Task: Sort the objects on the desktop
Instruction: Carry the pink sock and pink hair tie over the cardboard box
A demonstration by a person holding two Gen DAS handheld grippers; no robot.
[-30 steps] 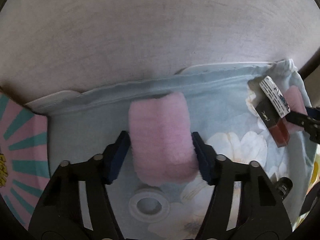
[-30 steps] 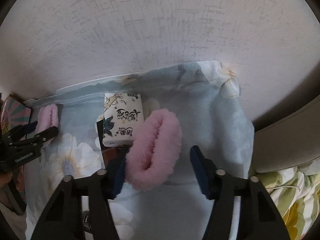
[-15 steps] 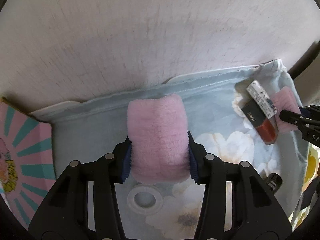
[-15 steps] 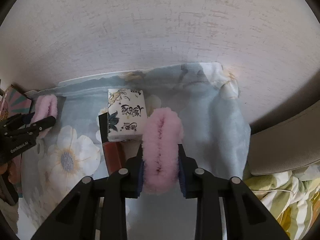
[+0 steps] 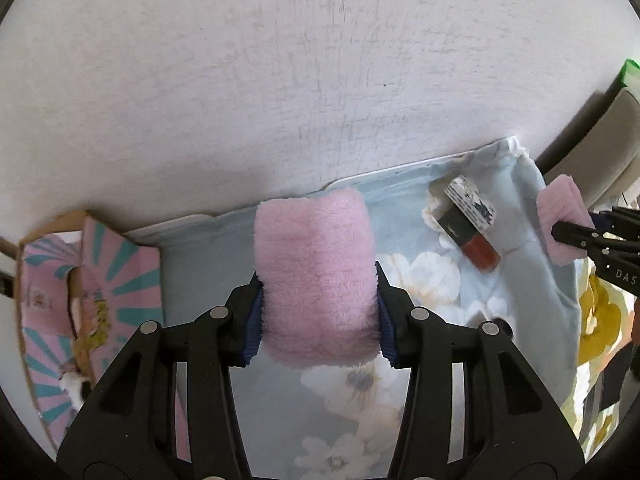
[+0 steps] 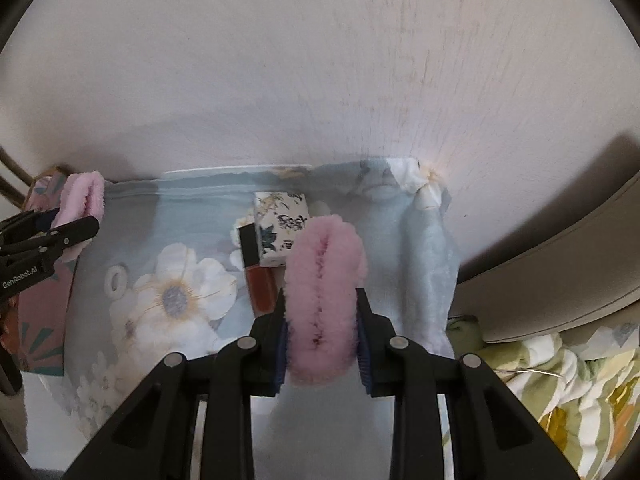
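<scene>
A: Now, grips? Left gripper clamps a pink fluffy band; right gripper pinches another pink band, both above the floral cloth.

B: Lift straight, squeeze steady. Patterned box and lipstick at eleven o'clock of the right: clear them. Colourful carton sits at nine o'clock of the left.

White lettering "GenRobot.AI" stands on the black body of the left gripper, at the left edge of the right wrist view. The letters "DAS" — cut off by the frame — stand on the right gripper, at the right edge of the left wrist view. Print on the floral box is unreadable.
</scene>
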